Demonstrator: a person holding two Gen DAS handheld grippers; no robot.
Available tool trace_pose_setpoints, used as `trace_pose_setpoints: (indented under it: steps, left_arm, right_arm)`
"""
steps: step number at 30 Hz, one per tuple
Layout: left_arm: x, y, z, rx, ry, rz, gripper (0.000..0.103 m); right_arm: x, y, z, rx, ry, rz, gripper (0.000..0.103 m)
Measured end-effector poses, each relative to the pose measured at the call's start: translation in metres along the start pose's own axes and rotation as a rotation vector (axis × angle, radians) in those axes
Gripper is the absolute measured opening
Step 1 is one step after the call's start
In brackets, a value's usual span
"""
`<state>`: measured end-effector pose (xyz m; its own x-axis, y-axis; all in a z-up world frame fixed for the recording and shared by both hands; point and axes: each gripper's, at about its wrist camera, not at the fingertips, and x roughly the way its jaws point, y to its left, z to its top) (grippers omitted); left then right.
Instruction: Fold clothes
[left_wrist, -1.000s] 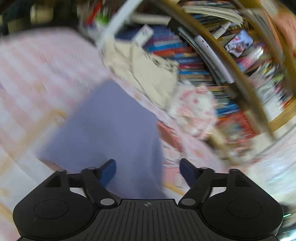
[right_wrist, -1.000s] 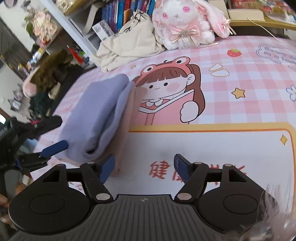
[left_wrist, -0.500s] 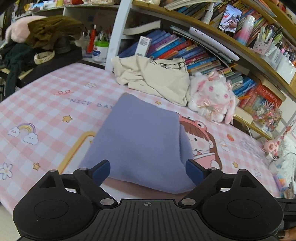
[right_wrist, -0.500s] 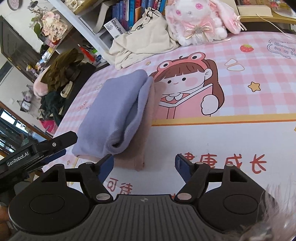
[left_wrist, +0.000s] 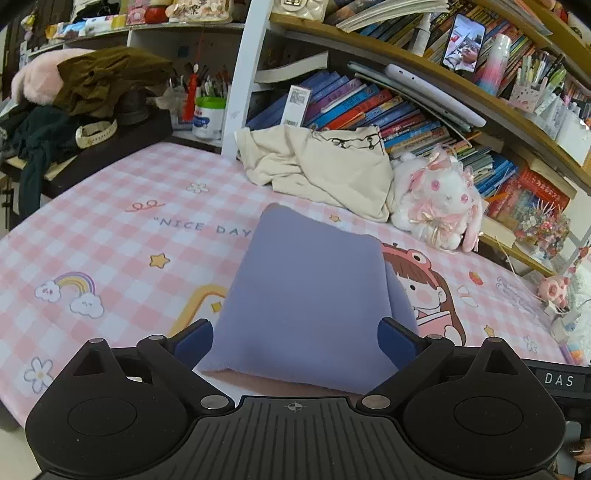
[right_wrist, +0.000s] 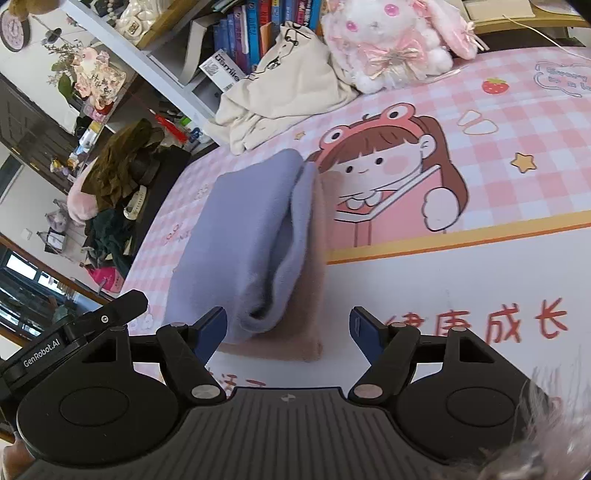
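While both tongs gape empty, mat (left_wrist: 110, 236) reads "NICE DAY"; left tongs (left_wrist: 295, 338) just widened.

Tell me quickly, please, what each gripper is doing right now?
Left gripper: open, jaws just widened, holding nothing.
Right gripper: open, holding nothing.

Two folded garments lie stacked on the table: one lavender folded garment (left_wrist: 310, 295) on top and one dusty pink folded garment (right_wrist: 314, 280) underneath. One crumpled cream cloth (left_wrist: 325, 166) sits by the shelves. One white and pink plush rabbit (left_wrist: 439, 203) sits beside it. One pink checked tablecloth (left_wrist: 110, 236) covers the surface, printed with one cartoon girl (right_wrist: 388, 177), one rainbow (left_wrist: 72, 284) and one strawberry (right_wrist: 495, 85). Two grippers are in view: one left gripper (left_wrist: 295, 341) and one right gripper (right_wrist: 288, 330). One phone (left_wrist: 463, 42) stands on a shelf. Books are too many to count.
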<state>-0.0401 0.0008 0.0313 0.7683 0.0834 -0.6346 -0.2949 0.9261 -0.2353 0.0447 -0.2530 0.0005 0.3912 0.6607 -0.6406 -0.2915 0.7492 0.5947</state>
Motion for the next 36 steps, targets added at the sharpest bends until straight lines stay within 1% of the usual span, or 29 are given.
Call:
trace_pose_setpoints:
  steps: [7, 12, 20, 31, 36]
  left_arm:
    - [0.002, 0.01, 0.008, 0.02, -0.002, -0.014, 0.097]
    - [0.005, 0.011, 0.01, 0.05, 0.002, -0.038, 0.097]
    - [0.008, 0.011, 0.012, 0.082, -0.002, -0.077, 0.097]
    - [0.019, 0.014, 0.017, 0.082, 0.034, -0.117, 0.097]
    - [0.02, 0.012, 0.018, 0.091, 0.036, -0.155, 0.097]
  right_arm:
    - [0.005, 0.01, -0.001, 0.01, -0.023, -0.003, 0.072]
    - [0.007, 0.013, 0.0, 0.021, -0.041, -0.011, 0.072]
    - [0.011, 0.014, 0.0, 0.045, -0.041, -0.032, 0.072]
    - [0.011, 0.013, -0.001, 0.07, -0.063, -0.056, 0.07]
    - [0.01, 0.013, -0.001, 0.075, -0.065, -0.067, 0.07]
